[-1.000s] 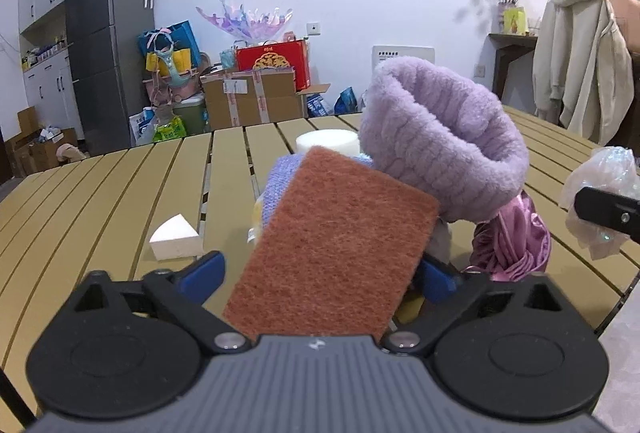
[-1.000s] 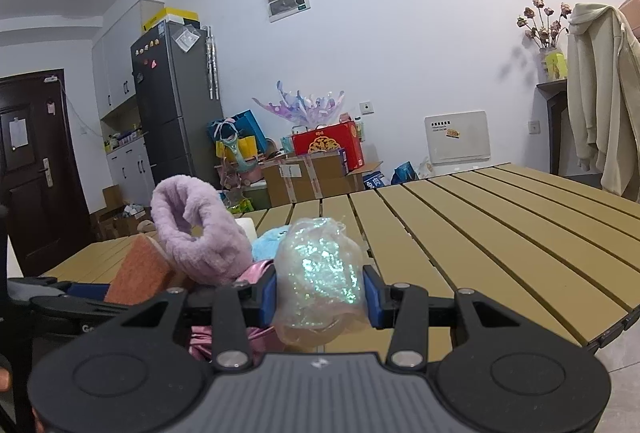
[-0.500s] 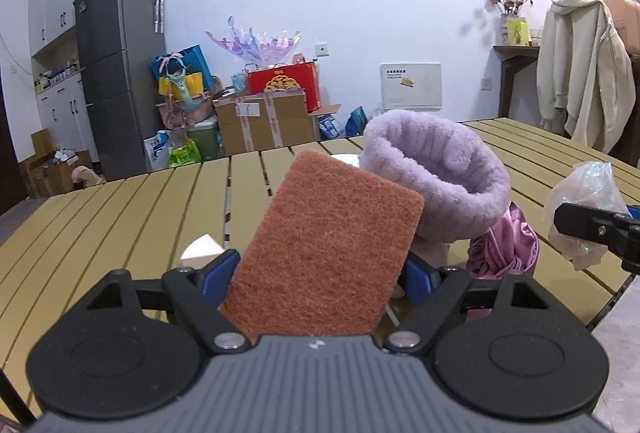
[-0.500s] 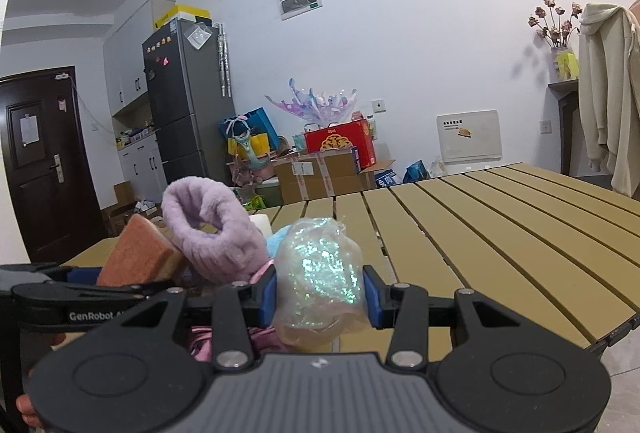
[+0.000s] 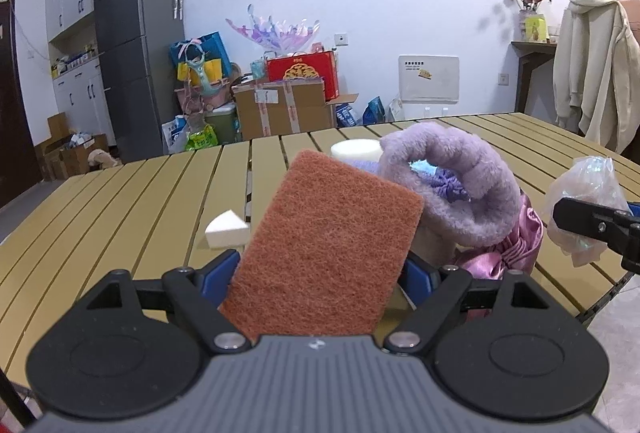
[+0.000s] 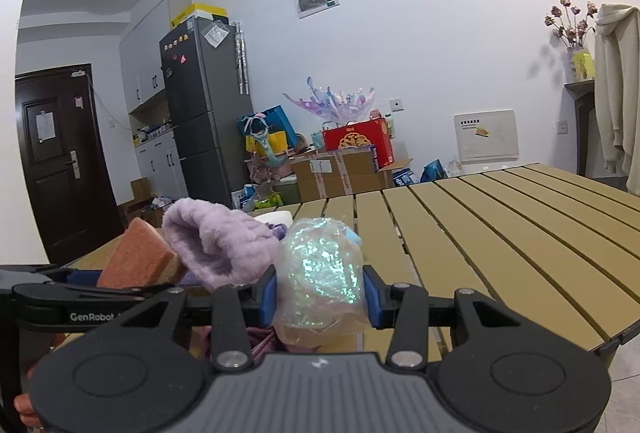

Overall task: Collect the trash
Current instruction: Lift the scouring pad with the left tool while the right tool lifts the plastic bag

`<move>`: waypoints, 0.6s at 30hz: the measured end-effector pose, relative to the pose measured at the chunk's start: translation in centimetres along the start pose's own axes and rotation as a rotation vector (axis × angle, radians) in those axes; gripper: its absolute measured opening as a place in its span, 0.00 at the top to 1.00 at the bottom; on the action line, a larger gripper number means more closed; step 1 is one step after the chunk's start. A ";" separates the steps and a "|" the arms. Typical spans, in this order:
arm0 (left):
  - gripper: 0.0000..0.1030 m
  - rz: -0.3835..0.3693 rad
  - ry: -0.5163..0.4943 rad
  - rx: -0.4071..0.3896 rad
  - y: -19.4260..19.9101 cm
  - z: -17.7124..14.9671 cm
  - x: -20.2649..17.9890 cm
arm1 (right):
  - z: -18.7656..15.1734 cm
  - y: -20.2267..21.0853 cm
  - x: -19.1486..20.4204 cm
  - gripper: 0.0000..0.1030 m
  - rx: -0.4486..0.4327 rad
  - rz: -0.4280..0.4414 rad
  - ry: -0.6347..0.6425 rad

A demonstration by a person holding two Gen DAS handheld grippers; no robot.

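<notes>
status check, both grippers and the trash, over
Left gripper shut on brown scouring pad. Right gripper shut on crumpled plastic bag. Purple fuzzy slipper and white foam wedge left on slatted table. Nothing blocking.

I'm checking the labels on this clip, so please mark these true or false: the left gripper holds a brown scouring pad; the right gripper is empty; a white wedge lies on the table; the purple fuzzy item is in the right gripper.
1. The left gripper holds a brown scouring pad. True.
2. The right gripper is empty. False: it is shut on a crumpled plastic bag.
3. A white wedge lies on the table. True.
4. The purple fuzzy item is in the right gripper. False: it sits in the pile on the table.
</notes>
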State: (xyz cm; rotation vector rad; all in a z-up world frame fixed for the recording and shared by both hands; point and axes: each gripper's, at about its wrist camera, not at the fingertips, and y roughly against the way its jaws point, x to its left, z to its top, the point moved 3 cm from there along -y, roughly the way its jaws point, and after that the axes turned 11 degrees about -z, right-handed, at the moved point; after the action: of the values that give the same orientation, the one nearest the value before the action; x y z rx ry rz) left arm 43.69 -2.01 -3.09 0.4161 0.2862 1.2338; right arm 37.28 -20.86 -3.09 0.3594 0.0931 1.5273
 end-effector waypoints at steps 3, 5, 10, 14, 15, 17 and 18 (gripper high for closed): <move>0.18 0.013 0.016 0.011 0.4 -0.5 0.3 | 0.1 0.0 -0.3 0.60 0.004 0.016 0.005; 0.18 0.015 0.024 0.018 0.7 -0.8 0.5 | 0.1 0.0 -0.2 0.60 0.004 0.024 0.008; 0.18 0.037 0.034 0.030 1.2 -1.2 1.0 | 0.3 0.2 -0.2 0.60 0.006 0.041 0.015; 0.18 0.057 0.050 0.040 1.6 -1.2 1.0 | 0.4 0.3 -0.7 0.60 0.007 0.048 0.017; 0.18 0.064 0.055 0.046 1.7 -1.2 1.0 | 0.4 0.4 -0.8 0.60 0.009 0.049 0.017; 0.18 0.070 0.064 0.059 1.8 -1.4 1.0 | 0.5 0.6 -0.9 0.60 0.010 0.049 0.018; 0.18 0.076 0.068 0.066 1.9 -1.5 0.9 | 0.4 0.7 -0.9 0.60 0.011 0.049 0.018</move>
State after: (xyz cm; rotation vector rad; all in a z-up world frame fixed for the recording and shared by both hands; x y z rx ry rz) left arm 41.72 -0.39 -3.50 0.4461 0.3730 1.3172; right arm 36.64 -21.83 -2.60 0.3594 0.1074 1.5789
